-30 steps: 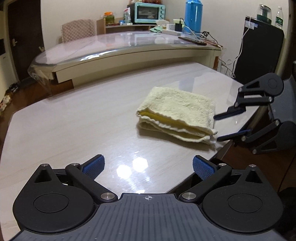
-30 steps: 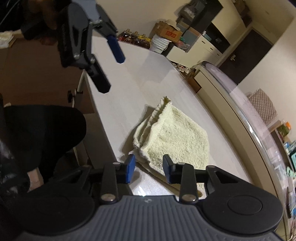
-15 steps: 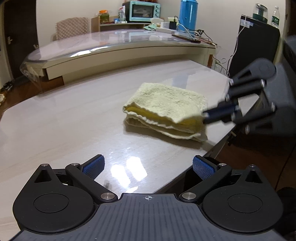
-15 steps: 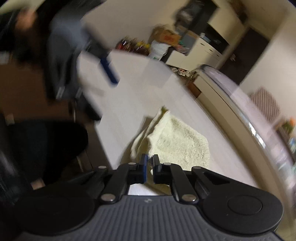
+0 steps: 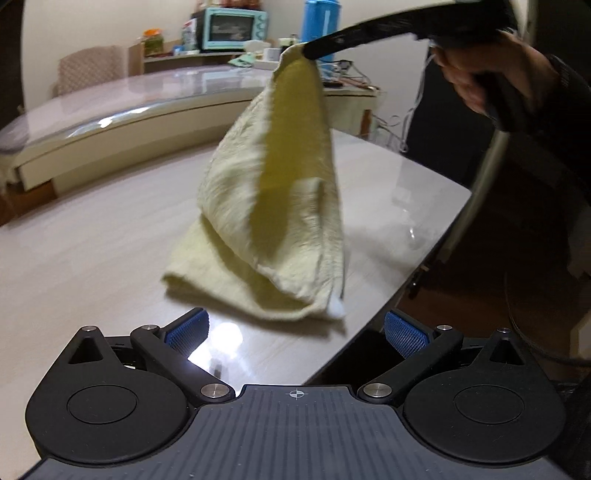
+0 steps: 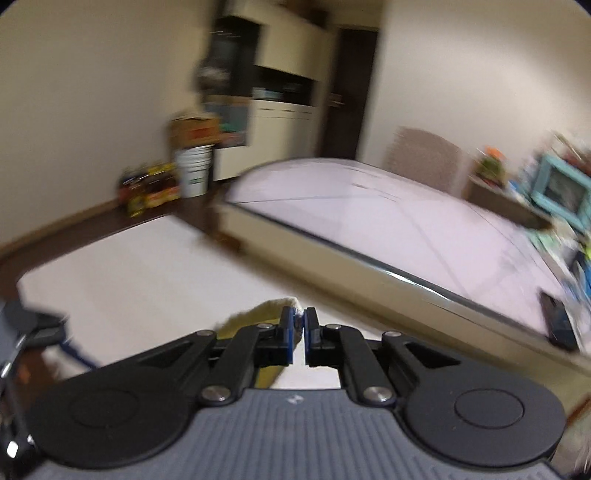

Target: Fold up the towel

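The right gripper (image 6: pixel 299 334) has its jaws pressed together on one corner of the pale yellow towel (image 5: pixel 280 192), a tuft of the cloth showing just past the blue pads in the right wrist view. From the left wrist view that corner is held up high, with the person's hand (image 5: pixel 491 79) on the handle, and the towel hangs from it in a tall cone (blurred along its edges). Its lower part rests in a fold on the pale wood-grain table (image 5: pixel 92 236), close to the table's near right edge, with a small white tag at the lowest corner. The left gripper (image 5: pixel 295 330) hangs low over the table just in front of the towel, its blue-padded fingers (image 5: pixel 186 328) spread wide, nothing between them and not touching the cloth. A teal toaster oven (image 5: pixel 232 27) stands on the far counter
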